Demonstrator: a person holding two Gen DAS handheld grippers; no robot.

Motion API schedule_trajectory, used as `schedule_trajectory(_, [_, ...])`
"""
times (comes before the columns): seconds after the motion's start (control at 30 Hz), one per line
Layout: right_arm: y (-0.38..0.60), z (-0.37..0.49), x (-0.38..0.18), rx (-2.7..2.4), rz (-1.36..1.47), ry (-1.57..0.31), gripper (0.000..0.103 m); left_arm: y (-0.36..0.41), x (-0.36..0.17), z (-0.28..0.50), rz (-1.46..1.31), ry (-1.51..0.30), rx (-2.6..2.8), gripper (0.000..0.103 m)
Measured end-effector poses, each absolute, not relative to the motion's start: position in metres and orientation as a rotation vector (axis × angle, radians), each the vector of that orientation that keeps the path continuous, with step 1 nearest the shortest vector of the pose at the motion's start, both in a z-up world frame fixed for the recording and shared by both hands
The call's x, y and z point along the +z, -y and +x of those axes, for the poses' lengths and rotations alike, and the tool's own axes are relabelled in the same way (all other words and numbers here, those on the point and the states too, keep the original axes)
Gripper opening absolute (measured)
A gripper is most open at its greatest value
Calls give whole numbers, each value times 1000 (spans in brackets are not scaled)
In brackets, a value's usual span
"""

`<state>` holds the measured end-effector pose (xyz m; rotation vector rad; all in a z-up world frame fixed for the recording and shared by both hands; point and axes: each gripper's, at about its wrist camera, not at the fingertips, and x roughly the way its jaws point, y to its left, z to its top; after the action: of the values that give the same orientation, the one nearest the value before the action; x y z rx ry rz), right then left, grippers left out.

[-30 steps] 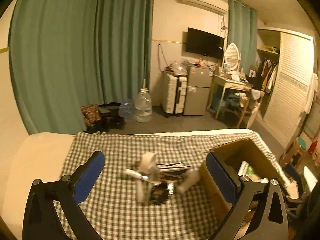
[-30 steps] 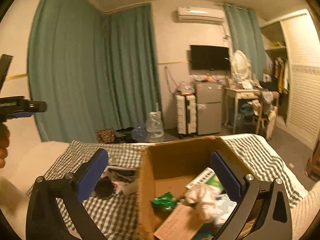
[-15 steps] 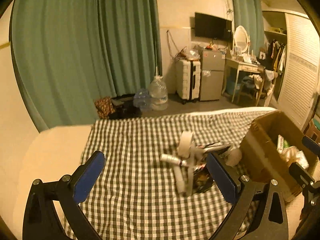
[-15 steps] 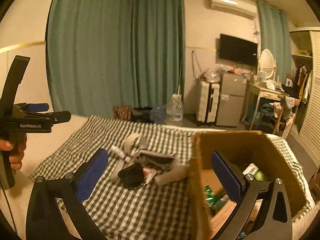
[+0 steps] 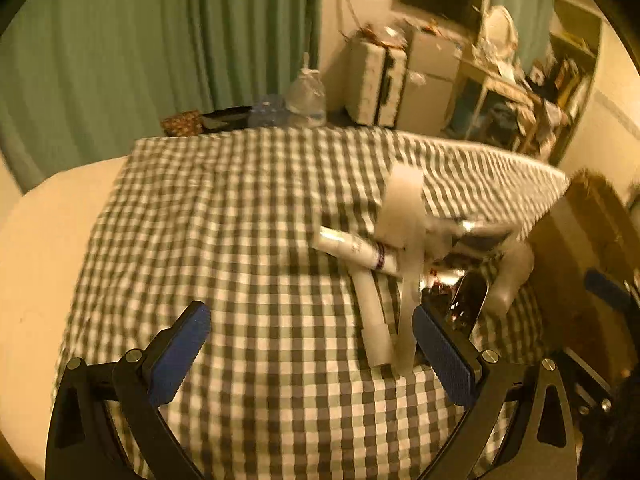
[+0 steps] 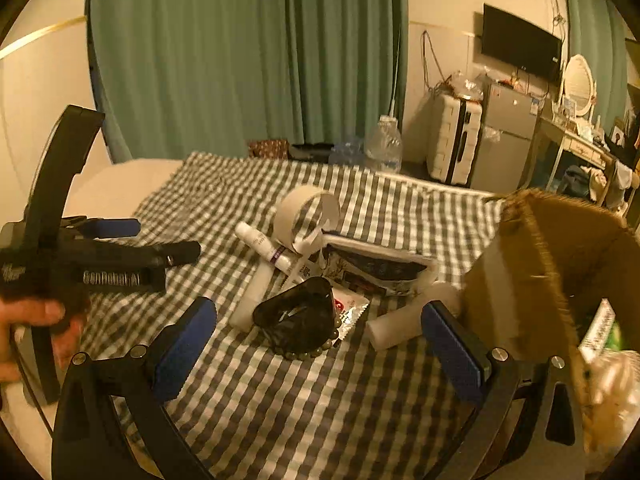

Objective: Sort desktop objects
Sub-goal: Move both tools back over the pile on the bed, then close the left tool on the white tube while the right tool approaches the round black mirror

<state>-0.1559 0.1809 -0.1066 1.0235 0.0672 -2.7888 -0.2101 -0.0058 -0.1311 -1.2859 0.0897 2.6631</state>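
Brown corrugated cardboard box (image 6: 560, 264) at the right edge of the grey-and-white checked cloth (image 6: 256, 408) already holds several items, so sorting is judged partly done. A pile remains just left of it: a white tape roll (image 6: 306, 216), a white tube with a purple band (image 6: 264, 246), a glossy black pouch (image 6: 298, 314) and a white cylinder (image 6: 404, 322). The left claw (image 5: 308, 354) and right claw (image 6: 318, 356) both stand wide apart, holding nothing, near the pile.
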Motion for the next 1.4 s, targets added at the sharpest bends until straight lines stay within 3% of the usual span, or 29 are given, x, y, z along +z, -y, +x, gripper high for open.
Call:
schedule_trajectory(0.27, [-182, -189, -154, -2640, 1214, -120, 103, -8, -173, -229, -1425, -109, 2549, 103])
schedule_trajectory(0.4, [-172, -199, -171, -2631, 1282, -259, 102, -17, -198, -235, -1497, -120, 2472, 103])
schedule_trajectory(0.63, [-164, -202, -181, -2636, 1263, -342, 103, -20, -212, -237, -1482, -169, 2527, 101])
schedule_trajectory(0.73, [-166, -206, -184, -2650, 1210, -310, 103, -22, -211, -234, -1453, -182, 2519, 85])
schedule_trajectory(0.8, [-162, -206, -185, -2659, 1149, -304, 103, -32, -205, -232, -1425, -200, 2472, 50])
schedule_trajectory(0.87, [-156, -207, -187, -2658, 1118, -313, 102, -42, -201, -228, -1403, -215, 2426, 22])
schedule_trajectory(1.03, [-144, -208, -191, -2634, 1131, -291, 102, -39, -191, -228, -1406, -164, 2437, 20])
schedule_trajectory(1.07, [-144, -205, -191, -2631, 1128, -277, 97, -37, -187, -228, -1404, -153, 2441, 20])
schedule_trajectory(1.1, [-141, -202, -189, -2619, 1118, -274, 78, -37, -185, -228, -1397, -152, 2446, 20])
schedule_trajectory(1.17, [-137, -200, -186, -2612, 1123, -297, 60, -30, -173, -227, -1375, -156, 2460, 19])
schedule_trajectory(1.4, [-146, -197, -176, -2614, 1095, -277, 59, -5, -131, -228, -1288, -70, 2556, 18])
